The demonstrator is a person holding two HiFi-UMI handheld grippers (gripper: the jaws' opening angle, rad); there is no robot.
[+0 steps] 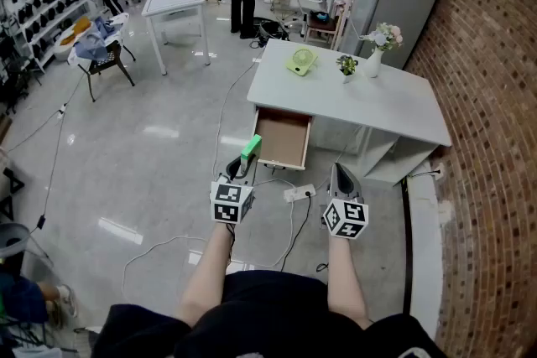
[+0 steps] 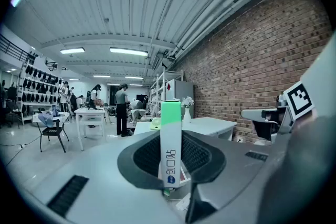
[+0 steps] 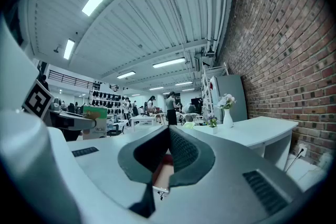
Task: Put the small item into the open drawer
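The small item is a slim white box with a green top. My left gripper is shut on it and holds it upright above the floor, just in front of the open drawer's left corner. In the left gripper view the box stands clamped between the dark pads of that gripper. The open drawer sticks out of the white table, and its brown bottom is bare. My right gripper is shut with nothing in it, level with the left one and right of the drawer; its jaws meet at the tip.
On the table stand a green object, a small potted plant and a vase of flowers. A power strip and cables lie on the floor below the drawer. A brick wall runs along the right. People and other tables are far behind.
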